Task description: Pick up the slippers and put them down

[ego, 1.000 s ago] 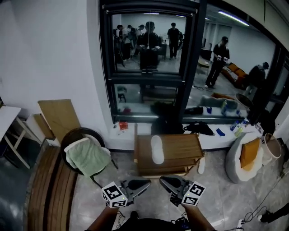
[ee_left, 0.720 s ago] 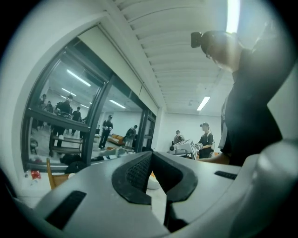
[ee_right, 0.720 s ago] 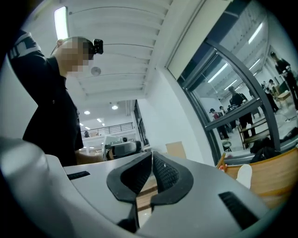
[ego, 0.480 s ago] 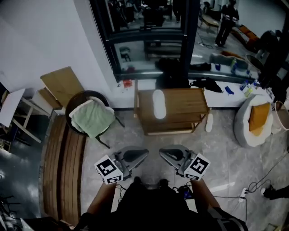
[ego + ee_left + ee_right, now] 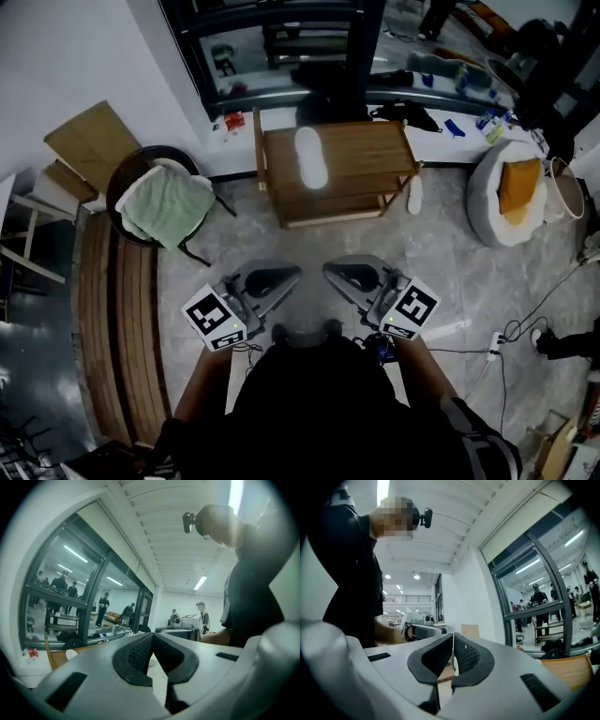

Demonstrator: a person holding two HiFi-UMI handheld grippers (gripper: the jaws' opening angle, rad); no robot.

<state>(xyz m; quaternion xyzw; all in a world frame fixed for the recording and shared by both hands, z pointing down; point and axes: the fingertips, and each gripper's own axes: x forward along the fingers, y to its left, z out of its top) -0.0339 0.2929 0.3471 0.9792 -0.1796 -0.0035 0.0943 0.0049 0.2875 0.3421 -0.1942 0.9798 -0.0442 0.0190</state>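
Note:
One white slipper (image 5: 310, 157) lies on top of a low wooden shelf table (image 5: 366, 169). A second white slipper (image 5: 414, 195) lies on the floor at the table's right end. Both grippers are held close to the person's body, well short of the table, and their tips point inward at each other. The left gripper (image 5: 294, 271) is shut and empty; in its own view the jaws (image 5: 152, 638) meet with nothing between them. The right gripper (image 5: 328, 271) is also shut and empty, with its jaws (image 5: 453, 640) closed together.
A round chair with a green towel (image 5: 169, 206) stands left of the table, and a wooden bench (image 5: 117, 319) runs along the left. A white beanbag with an orange cushion (image 5: 511, 192) sits at the right. Cables (image 5: 506, 342) trail on the floor. Behind the table is a glass wall.
The head view has tipped further down, so the table and slippers sit higher in the picture. Both grippers stay shut and side by side before the body.

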